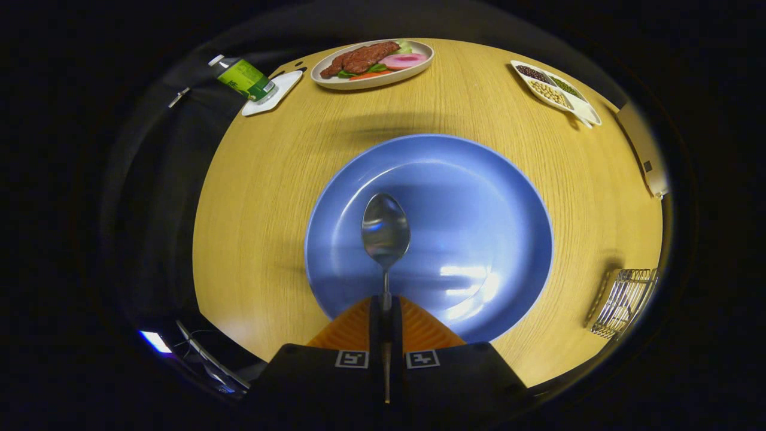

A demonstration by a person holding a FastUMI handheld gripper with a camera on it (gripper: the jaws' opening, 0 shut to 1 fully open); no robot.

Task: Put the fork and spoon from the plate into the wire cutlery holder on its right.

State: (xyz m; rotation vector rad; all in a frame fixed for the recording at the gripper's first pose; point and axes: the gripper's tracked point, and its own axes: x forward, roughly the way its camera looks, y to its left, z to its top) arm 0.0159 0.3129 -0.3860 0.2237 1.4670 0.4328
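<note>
Pinching the spoon (386, 230) by its handle, the gripper (386, 314) has both fingers closed on it, bowl pointing ahead above the blue plate (479, 191), presumably for carrying toward the wire cutlery holder (625, 302) off right.

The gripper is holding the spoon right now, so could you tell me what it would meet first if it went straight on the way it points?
The gripper is shut on the spoon, whose bowl leads. Straight ahead lies the blue plate, so the spoon's tip would likely touch it first; height above it is unclear.
</note>
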